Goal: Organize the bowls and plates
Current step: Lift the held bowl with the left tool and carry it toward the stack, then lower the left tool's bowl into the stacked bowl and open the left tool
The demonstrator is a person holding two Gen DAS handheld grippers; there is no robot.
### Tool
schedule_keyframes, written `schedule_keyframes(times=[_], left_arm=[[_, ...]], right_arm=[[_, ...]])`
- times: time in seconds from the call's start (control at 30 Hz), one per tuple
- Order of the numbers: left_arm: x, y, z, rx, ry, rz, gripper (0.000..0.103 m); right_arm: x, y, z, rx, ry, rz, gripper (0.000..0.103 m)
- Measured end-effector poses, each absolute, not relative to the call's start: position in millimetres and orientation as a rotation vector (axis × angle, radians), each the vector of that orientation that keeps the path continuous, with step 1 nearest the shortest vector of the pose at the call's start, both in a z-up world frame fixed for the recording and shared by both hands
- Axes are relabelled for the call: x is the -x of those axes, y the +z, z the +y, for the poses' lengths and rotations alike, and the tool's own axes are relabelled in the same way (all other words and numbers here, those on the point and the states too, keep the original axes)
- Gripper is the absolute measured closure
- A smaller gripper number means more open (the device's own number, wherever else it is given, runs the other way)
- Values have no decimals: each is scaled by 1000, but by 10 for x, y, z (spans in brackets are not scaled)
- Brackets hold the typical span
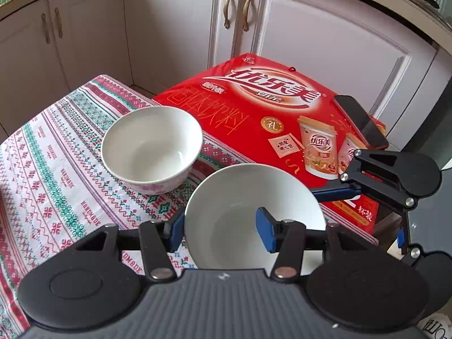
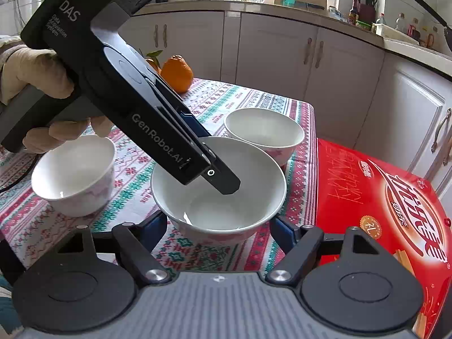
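Observation:
Three white bowls with pink flower print stand on the patterned tablecloth. In the left wrist view my left gripper [image 1: 219,231] straddles the rim of the near bowl [image 1: 254,197], one blue pad outside and one inside, and looks shut on it. A second bowl [image 1: 152,147] stands behind it to the left. In the right wrist view the same near bowl [image 2: 219,183] sits between the wide-open fingers of my right gripper [image 2: 219,226], with the left gripper [image 2: 209,163] reaching into it from above. Two more bowls stand at the left [image 2: 75,173] and behind [image 2: 264,131].
A red drink carton [image 1: 271,115] [image 2: 381,206] lies at the table's right edge with a dark phone [image 1: 361,121] on it. An orange [image 2: 178,73] sits at the table's far side. White kitchen cabinets [image 1: 180,28] stand behind the table.

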State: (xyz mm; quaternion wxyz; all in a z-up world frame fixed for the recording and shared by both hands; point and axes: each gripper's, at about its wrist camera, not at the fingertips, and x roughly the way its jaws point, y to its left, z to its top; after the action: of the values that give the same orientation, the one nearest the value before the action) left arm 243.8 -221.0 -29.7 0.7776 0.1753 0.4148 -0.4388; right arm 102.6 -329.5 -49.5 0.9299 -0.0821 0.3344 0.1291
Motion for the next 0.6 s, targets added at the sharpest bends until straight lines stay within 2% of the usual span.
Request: schedule_keyframes(times=[0.6], left_arm=[[-2093, 48, -1678, -346, -894, 840, 52]], right_arm=[[-807, -192, -2910, 180, 355, 665, 20]])
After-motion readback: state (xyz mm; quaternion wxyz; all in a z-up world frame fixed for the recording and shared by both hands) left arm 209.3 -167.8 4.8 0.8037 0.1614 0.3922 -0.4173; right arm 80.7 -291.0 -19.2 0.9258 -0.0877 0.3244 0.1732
